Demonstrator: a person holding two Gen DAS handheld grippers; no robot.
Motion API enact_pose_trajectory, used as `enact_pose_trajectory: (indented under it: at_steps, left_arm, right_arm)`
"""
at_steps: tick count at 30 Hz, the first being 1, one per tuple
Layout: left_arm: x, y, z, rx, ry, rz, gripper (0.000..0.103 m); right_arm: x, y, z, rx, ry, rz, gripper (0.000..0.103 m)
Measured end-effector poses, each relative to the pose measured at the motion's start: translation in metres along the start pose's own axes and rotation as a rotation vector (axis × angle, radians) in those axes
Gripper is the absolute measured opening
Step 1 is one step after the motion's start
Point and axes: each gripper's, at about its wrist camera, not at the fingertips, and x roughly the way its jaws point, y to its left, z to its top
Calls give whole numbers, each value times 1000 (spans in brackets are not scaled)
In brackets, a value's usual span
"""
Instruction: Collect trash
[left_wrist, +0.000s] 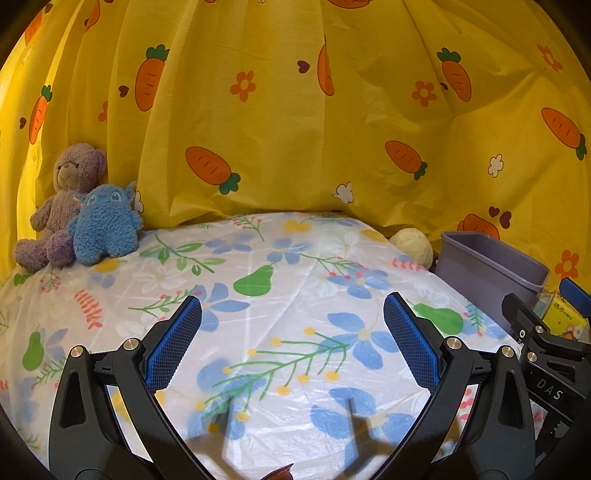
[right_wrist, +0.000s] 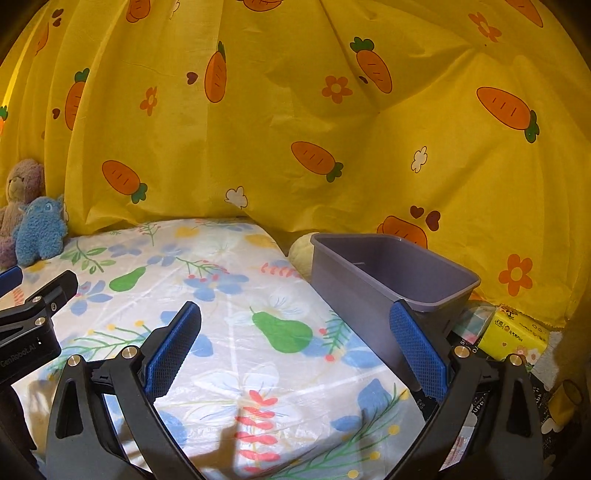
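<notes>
1. The left tool (left_wrist: 291, 339) is released, its blue pads spread wide with nothing between them, over the floral cloth (left_wrist: 258, 332) on the bench. The right tool (right_wrist: 295, 343) is likewise released and empty.
2. The task's thing in view is the grey bin (right_wrist: 391, 273). It stands ahead and to the right of the right tool, at the right edge of the cloth, and the tip of that tool's right pad overlaps its near rim in this view; whether they touch cannot be told. From the left tool the grey bin (left_wrist: 487, 266) lies far ahead to the right, well apart. No piece of trash can be made out on the cloth.
3. A cream ball (left_wrist: 412, 243) sits just beside the bin's far left corner.
4. A yellow tissue pack (right_wrist: 517, 332) lies right of the bin, near the right tool's right finger.
5. Far ahead to the left of both tools, a blue plush (left_wrist: 105, 229) leans against a purple teddy bear (left_wrist: 70, 184).
6. A yellow carrot-print curtain (left_wrist: 295, 110) hangs behind everything.
</notes>
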Motion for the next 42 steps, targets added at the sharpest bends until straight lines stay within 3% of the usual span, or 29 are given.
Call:
enact_pose_trajectory:
  at_steps: [42]
  left_arm:
    - [-10,-13,-2,17,-10,-42,97]
  right_arm:
    - [-6,-6,-5,20,1,-12,98]
